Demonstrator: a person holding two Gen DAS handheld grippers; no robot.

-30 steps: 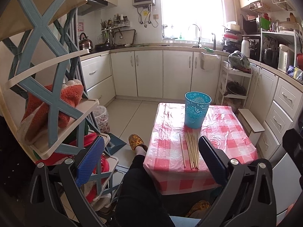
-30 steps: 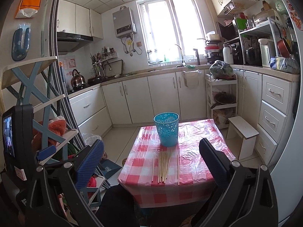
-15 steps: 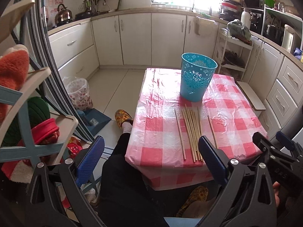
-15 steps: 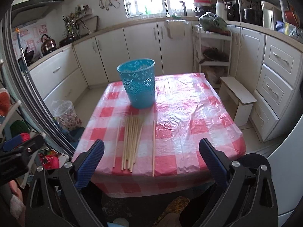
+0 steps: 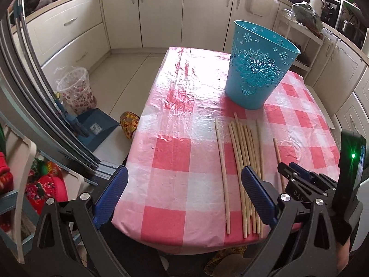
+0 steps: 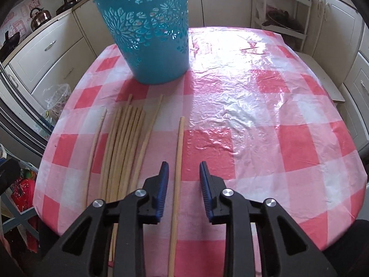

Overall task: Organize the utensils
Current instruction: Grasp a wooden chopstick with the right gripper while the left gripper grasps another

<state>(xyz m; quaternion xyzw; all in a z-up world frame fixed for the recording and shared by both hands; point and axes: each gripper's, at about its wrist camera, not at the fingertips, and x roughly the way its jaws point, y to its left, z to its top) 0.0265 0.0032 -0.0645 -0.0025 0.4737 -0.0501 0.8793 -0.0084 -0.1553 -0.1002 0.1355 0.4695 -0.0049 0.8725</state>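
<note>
- The chopsticks [image 6: 122, 143] are laid in a loose row on the tabletop [image 6: 265, 120], pointing toward 12 o'clock, with the blue basket [image 6: 152, 34] standing upright just beyond their far tips.
- One stray chopstick [image 6: 178, 161] lies apart at the 3 o'clock side of the row, and it is straddled by the right tongs [image 6: 184, 180], which are parted and not yet clenched on it.
- The left tongs [image 5: 184, 198] are spread wide and hold nothing, over the near edge of the tabletop.
- The sticks are judged light, stiff and smooth; a pinch near the middle is judged best, since an end grip would probably let a stick swing or slip.
- The plastic cloth looks slick and wrinkled, so the sticks may roll.
- Open room is seen at 3 o'clock; the near edge is close, and the light basket could be tipped.
</note>
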